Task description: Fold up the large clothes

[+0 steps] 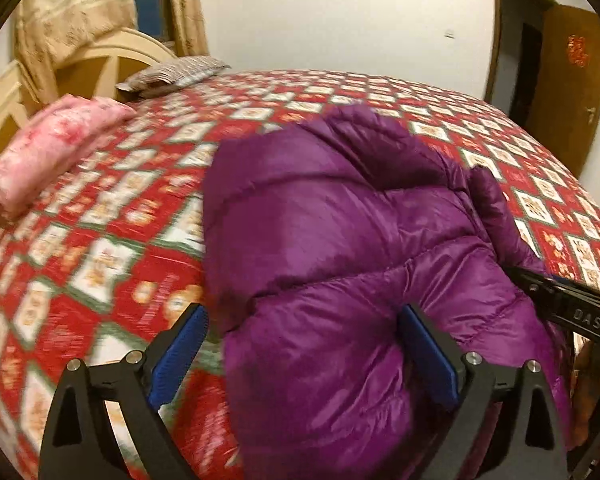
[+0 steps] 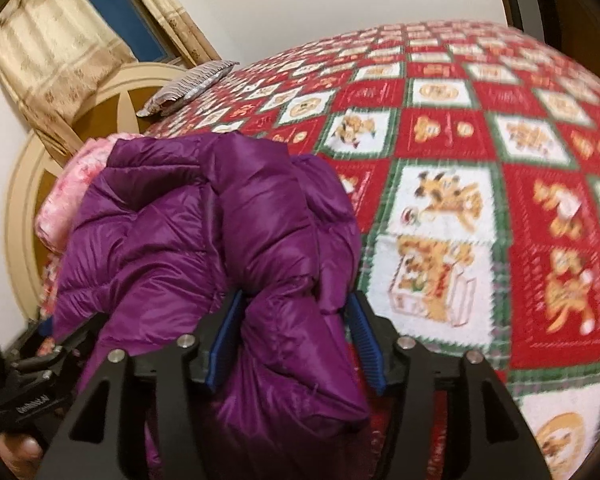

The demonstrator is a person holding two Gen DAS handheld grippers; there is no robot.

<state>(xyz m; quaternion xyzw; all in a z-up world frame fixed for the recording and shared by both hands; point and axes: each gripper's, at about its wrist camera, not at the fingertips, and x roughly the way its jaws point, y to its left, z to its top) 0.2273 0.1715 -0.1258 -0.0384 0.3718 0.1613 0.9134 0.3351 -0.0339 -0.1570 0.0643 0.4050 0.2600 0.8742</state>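
A puffy purple down jacket [image 1: 340, 216] lies bunched on the bed's near side. My left gripper [image 1: 302, 320] is open, its blue pads wide apart; the right pad presses into the jacket's near edge and the left pad [image 1: 180, 356] is over the bedspread. In the right wrist view the jacket [image 2: 204, 232] is lifted in a bundle. My right gripper [image 2: 294, 312] is shut on a thick fold of it, fabric filling the gap between the blue pads. The right gripper's black body [image 1: 572, 304] shows at the jacket's right side in the left wrist view.
The bed [image 1: 100, 264] has a red, white and green checked bedspread [image 2: 480, 184]. A folded pink blanket [image 1: 48, 156] and a striped pillow [image 1: 172, 74] lie by the cream headboard [image 1: 4, 108]. Curtains hang behind it. A brown door [image 1: 568, 88] stands at the right.
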